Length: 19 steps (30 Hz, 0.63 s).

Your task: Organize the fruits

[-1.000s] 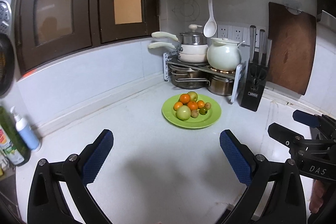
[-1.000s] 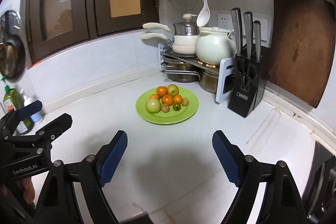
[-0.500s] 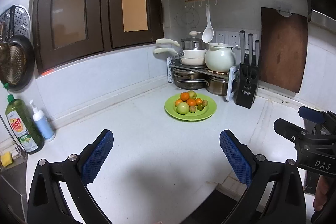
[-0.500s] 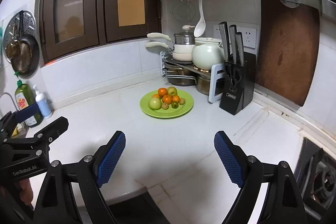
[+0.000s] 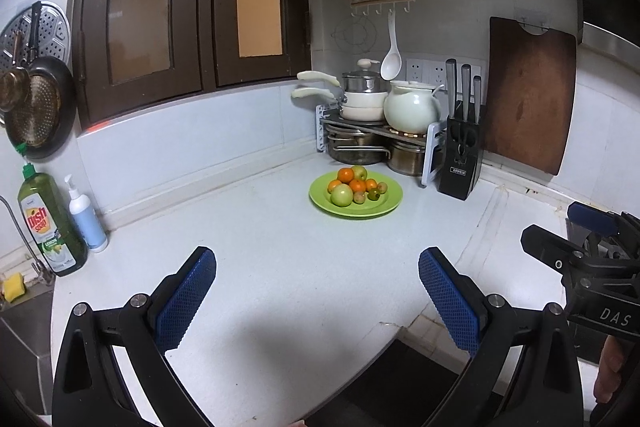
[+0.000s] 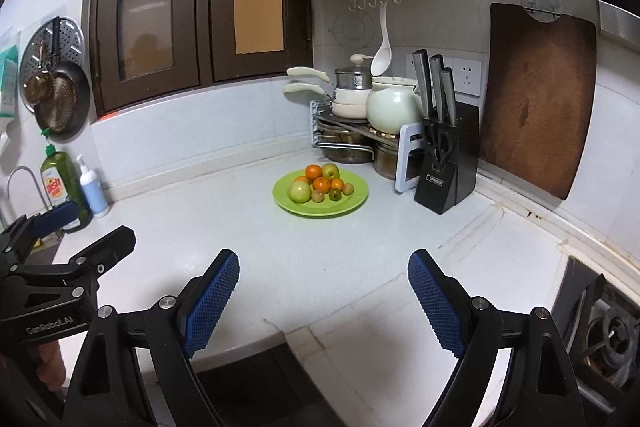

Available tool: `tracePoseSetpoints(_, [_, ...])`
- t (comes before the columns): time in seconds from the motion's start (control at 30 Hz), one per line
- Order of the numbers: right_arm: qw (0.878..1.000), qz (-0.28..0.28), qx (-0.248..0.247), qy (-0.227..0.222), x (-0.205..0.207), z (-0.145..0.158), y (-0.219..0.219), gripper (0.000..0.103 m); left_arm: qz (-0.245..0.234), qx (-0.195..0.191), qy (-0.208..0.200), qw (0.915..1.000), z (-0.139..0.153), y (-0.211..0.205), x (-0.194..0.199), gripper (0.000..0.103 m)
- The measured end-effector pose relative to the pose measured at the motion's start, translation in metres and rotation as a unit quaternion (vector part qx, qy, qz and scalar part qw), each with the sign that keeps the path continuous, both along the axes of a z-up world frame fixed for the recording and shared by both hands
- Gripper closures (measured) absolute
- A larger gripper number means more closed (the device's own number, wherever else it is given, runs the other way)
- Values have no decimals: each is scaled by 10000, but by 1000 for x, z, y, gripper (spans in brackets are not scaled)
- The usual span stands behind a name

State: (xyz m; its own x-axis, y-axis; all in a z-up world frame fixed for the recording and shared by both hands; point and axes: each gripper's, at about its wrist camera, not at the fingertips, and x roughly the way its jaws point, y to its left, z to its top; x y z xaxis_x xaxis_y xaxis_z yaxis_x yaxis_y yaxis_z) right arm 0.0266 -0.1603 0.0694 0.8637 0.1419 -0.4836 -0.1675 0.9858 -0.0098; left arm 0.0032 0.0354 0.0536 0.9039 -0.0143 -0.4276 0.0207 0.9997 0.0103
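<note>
A green plate [image 5: 384,209] stands on the white counter near the corner, with several oranges, green apples and small brown fruits piled on it; a large green apple [image 5: 341,195] lies at its front left. The plate also shows in the right wrist view [image 6: 348,205]. My left gripper [image 5: 316,301] is open and empty, well back from the plate over the counter's front edge. My right gripper [image 6: 323,301] is open and empty, also far back. Each gripper shows at the side of the other's view.
A pot rack [image 5: 360,143] with pans and a white kettle [image 5: 412,105] stands behind the plate. A black knife block [image 5: 460,163] and a brown cutting board [image 5: 528,95] are to the right. Dish soap [image 5: 48,227] and a pump bottle [image 5: 86,217] stand left. A stove [image 6: 604,331] is at right.
Both grippers have pulled back and away from the plate, which now looks smaller and farther. More of the counter edge, sink side and stove has come into view. Jaws stay open.
</note>
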Motion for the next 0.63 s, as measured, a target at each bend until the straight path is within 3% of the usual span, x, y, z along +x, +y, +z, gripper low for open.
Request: tracePoseSetpoints(0.63, [9999,72,62,84,-12,-5,-4,16,0,34,16,10000,-1,-3,-11,0])
